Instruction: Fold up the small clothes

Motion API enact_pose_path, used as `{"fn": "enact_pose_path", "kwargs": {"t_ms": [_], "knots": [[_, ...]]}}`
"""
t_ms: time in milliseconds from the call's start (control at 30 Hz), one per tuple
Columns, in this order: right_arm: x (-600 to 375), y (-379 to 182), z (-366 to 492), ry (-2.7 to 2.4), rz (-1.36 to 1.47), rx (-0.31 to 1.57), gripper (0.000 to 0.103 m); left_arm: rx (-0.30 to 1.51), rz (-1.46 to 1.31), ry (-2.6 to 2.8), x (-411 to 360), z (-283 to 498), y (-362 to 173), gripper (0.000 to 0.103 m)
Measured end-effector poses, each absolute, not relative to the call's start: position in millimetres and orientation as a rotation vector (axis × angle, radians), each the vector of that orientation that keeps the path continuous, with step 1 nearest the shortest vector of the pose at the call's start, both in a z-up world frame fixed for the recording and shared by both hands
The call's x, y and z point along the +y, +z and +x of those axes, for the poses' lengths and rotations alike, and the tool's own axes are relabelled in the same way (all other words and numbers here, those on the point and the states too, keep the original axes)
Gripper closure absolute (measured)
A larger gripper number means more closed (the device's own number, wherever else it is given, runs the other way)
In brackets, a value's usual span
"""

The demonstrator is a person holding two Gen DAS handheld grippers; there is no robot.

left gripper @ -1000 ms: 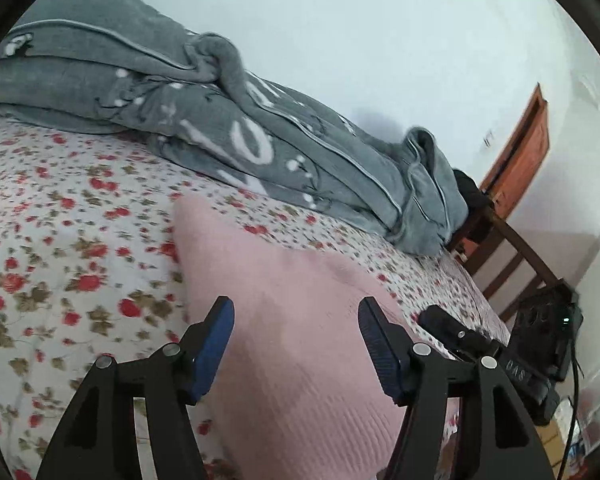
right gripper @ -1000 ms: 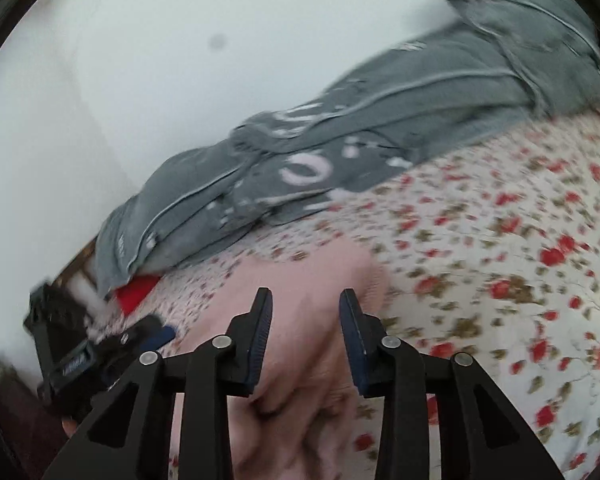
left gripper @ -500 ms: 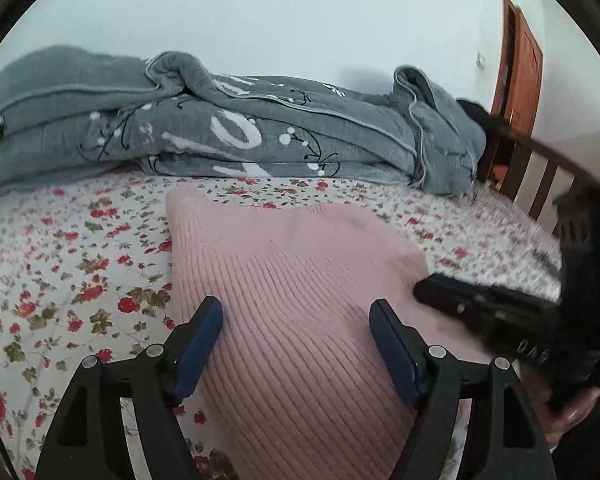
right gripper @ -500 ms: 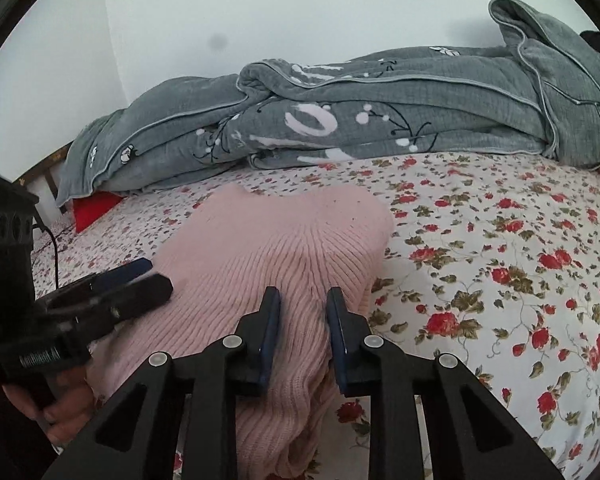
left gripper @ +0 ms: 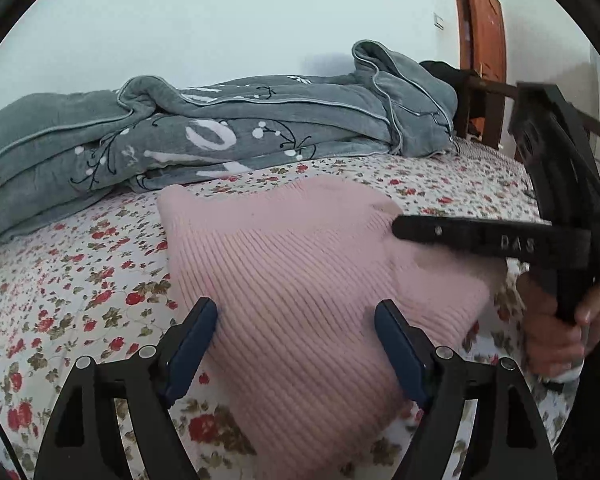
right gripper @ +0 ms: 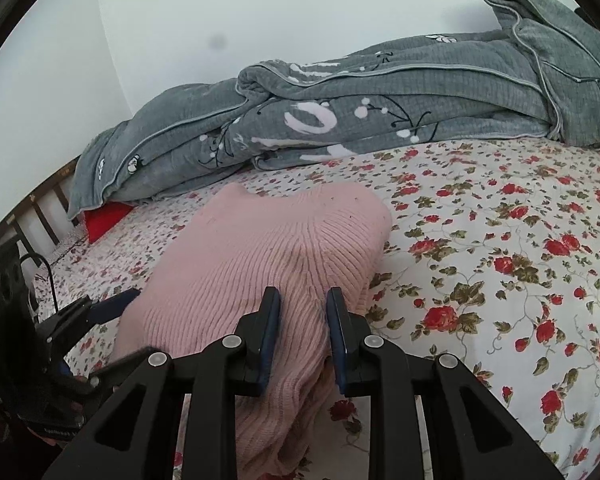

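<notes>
left wrist view showed the left gripper [left gripper: 296, 344] opening wide over the pink knit garment [left gripper: 300, 272] on the floral bedsheet [left gripper: 60, 288], nothing pinched, while the right gripper [right gripper: 303, 332] pinched the garment's near fold.

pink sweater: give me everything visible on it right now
The pink sweater is a ribbed knit, apparently folded into a compact, slightly puffed bundle with rounded far corners. It lies on the floral bedsheet, in front of the grey blanket and apart from it. The right gripper has a raised ridge of knit pinched between its pads at the near edge. The left gripper is over it, jaws opening, pads not pressing.
</notes>
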State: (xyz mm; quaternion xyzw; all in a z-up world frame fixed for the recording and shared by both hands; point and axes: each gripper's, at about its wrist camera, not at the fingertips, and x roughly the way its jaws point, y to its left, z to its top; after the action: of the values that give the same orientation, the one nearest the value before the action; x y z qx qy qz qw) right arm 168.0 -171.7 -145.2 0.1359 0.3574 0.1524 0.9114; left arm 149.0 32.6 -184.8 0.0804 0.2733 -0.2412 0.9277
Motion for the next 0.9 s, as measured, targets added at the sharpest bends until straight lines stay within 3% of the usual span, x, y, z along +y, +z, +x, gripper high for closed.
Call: {"fn": "enact_pose_path", "kwargs": {"t_ms": [100, 133, 167, 200, 700, 900], "knots": [[-170.6, -144.7, 167.4, 0.305, 0.266, 0.739, 0.079, 0.566, 0.164, -0.497, 35.8, 148.7, -184.8, 0.023], [-170.0, -144.5, 167.0, 0.288, 0.256, 0.741, 0.072, 0.570, 0.154, -0.492, 37.1, 149.5, -184.8, 0.022], [-170.4, -146.4, 168.7, 0.260, 0.249, 0.758, 0.054, 0.577, 0.148, -0.488, 37.2, 150.9, -185.1, 0.022], [-172.5, -149.2, 170.5, 0.255, 0.263, 0.772, 0.049, 0.579, 0.147, -0.486, 37.1, 151.4, -185.4, 0.021], [-179.4, -154.0, 172.8, 0.282, 0.320, 0.783, 0.049, 0.591, 0.137, -0.487, 38.4, 154.2, -184.1, 0.020], [-179.1, -148.7, 172.0, 0.278, 0.295, 0.788, 0.049, 0.623, -0.024, -0.528, 61.6, 163.4, -174.7, 0.020]]}}
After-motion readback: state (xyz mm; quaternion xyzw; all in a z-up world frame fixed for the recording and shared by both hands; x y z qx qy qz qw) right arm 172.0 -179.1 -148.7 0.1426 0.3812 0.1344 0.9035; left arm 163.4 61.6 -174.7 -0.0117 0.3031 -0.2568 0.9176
